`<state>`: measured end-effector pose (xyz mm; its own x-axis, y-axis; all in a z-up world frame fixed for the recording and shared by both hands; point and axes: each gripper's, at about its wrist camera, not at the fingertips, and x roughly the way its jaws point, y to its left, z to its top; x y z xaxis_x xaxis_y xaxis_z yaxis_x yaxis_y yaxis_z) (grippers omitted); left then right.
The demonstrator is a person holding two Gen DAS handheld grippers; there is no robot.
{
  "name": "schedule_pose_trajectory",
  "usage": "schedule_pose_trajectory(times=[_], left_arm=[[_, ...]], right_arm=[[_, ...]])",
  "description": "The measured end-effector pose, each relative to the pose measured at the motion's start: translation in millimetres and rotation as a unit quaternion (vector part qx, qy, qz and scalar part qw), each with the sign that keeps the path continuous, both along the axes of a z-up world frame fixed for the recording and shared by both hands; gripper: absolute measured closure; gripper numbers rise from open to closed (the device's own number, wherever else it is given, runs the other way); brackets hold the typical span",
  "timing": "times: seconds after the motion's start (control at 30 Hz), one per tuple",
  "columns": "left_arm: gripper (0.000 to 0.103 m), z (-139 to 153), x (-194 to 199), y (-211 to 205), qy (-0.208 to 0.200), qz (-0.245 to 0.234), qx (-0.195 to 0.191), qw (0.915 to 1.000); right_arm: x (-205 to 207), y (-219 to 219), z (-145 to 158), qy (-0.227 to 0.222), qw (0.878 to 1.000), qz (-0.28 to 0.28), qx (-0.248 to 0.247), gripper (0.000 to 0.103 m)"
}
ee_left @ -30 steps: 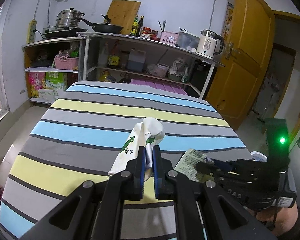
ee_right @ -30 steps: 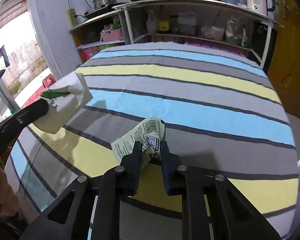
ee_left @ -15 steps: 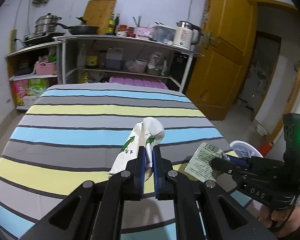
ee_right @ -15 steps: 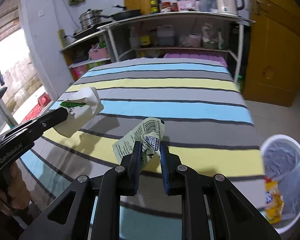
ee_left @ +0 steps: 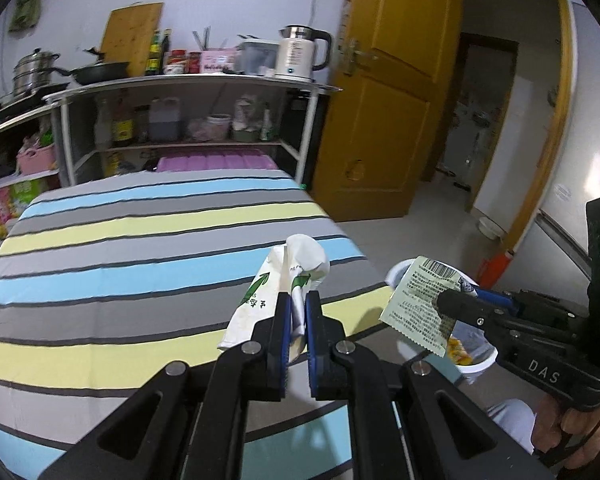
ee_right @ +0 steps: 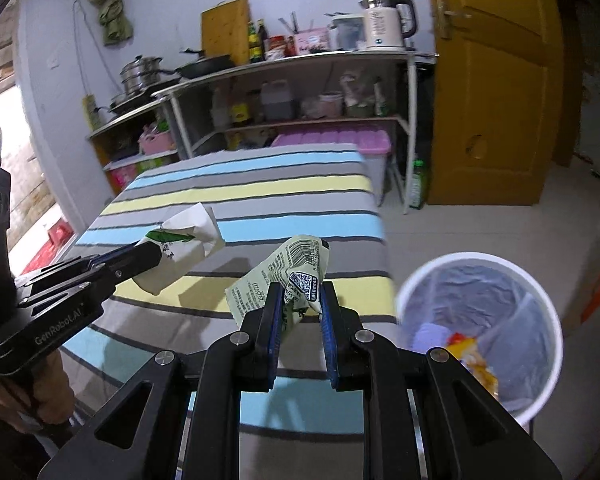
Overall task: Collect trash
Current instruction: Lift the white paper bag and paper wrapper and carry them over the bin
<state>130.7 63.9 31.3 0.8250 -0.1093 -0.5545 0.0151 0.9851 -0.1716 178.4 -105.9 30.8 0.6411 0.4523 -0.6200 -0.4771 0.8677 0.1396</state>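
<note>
My left gripper (ee_left: pixel 298 300) is shut on a white wrapper with green arrows (ee_left: pixel 276 280) and holds it above the striped table's right edge; it also shows in the right wrist view (ee_right: pixel 180 244). My right gripper (ee_right: pixel 298 292) is shut on a pale green wrapper with a barcode (ee_right: pixel 296 268), held above the table's right edge, left of the bin. That wrapper also shows in the left wrist view (ee_left: pixel 420 300). A white trash bin (ee_right: pixel 540 300) with a clear liner stands on the floor to the right, with yellow and purple trash inside.
The table (ee_left: pixel 120 264) has a cloth striped blue, grey and yellow. Metal shelves (ee_left: pixel 188 120) with pots, bottles and a kettle (ee_left: pixel 300 54) stand behind it. A yellow wooden door (ee_left: pixel 384 112) is at the right, with tiled floor beyond.
Both grippers have swung right with their wrappers, from over the table's middle to its right edge. The trash bin has come into the right wrist view and moved closer.
</note>
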Motion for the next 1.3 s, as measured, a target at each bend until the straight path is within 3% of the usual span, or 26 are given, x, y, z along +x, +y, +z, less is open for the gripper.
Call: schedule_pose_trajectory(times=[0.3, 0.77, 1.3], left_arm=[[0.096, 10, 15, -49, -0.003, -0.046, 0.008, 0.9989], [0.096, -1, 57, -119, 0.018, -0.120, 0.008, 0.9926], [0.094, -30, 100, -171, 0.062, -0.172, 0.002, 0.9832]], right_arm=[[-1, -53, 0, -0.001, 0.999, -0.043, 0.018, 0.084], [21, -131, -26, 0.029, 0.991, -0.123, 0.030, 0.084], [49, -169, -67, 0.079, 0.983, -0.163, 0.027, 0.081]])
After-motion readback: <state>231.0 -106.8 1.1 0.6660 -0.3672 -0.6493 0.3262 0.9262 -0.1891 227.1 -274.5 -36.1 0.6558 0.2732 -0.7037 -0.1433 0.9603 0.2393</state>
